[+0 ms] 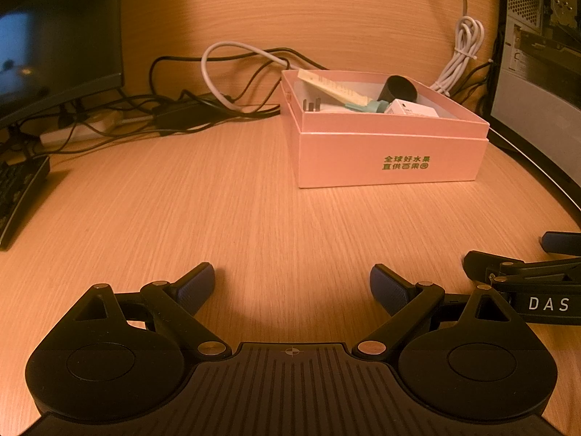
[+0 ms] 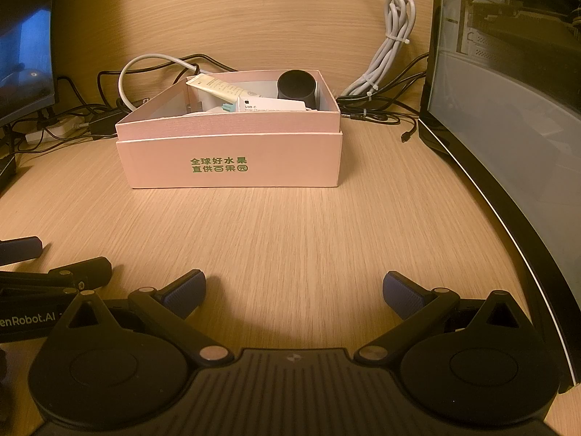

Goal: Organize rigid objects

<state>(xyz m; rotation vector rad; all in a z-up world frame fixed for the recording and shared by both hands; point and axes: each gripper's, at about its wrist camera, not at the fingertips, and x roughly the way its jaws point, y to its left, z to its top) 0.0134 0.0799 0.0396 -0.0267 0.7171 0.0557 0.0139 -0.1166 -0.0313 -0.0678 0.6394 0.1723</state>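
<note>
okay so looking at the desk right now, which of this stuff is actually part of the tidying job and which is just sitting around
Part of the job:
pink box
black cylinder
cream tube
white USB-C box
left gripper, open, empty
right gripper, open, empty

Just lying about:
bundled white cable
black cables
monitor
keyboard
computer case

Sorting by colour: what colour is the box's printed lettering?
Green, on the pink box; clearest in the right wrist view.

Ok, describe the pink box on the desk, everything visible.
The pink box looks like matte cardboard, open-topped, its inner tray seated in a slightly wider outer sleeve. Green Chinese characters mark the front wall. It sits flat on the wooden desk, cables behind. Inside lie a black cylinder, a cream tube and a white USB-C carton. Neither gripper touches it.
</note>
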